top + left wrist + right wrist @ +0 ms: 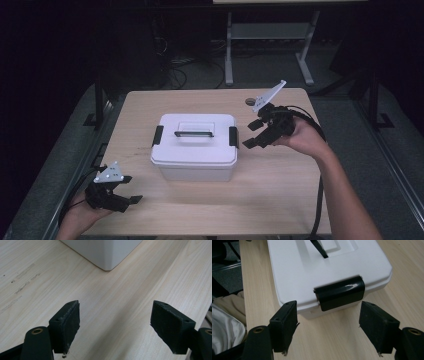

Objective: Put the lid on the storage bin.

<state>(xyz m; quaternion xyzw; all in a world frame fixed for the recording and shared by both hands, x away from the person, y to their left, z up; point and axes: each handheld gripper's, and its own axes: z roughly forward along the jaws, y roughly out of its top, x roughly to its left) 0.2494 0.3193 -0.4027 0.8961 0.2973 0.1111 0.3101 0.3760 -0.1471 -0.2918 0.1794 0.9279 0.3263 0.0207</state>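
A white rectangular plastic storage box [195, 147] with a closed lid stands near the middle of a pale wooden table [280, 195]. A slim black carrying handle [194, 133] lies flat in a recess on top of the lid, and one black latch clips over each short end: the left latch [158, 135] and the right latch [233, 136], both seated against the lid. The right gripper [254, 134], held in the person's right hand [302, 137], hovers just beside the right end of the box with its jaws spread apart and nothing between them; in the right gripper view the glossy right latch [340, 293] lies straight ahead of the gap, near the pads [284, 325] but not touched by them. The left gripper [131, 189], held in the left hand [82, 215], sits low over the near left corner of the table, well apart from the box, its jaws likewise wide and empty. In the left gripper view, bare wood grain lies between its pads [66, 326] and a rounded lower corner of the box [106, 255] shows farther ahead.
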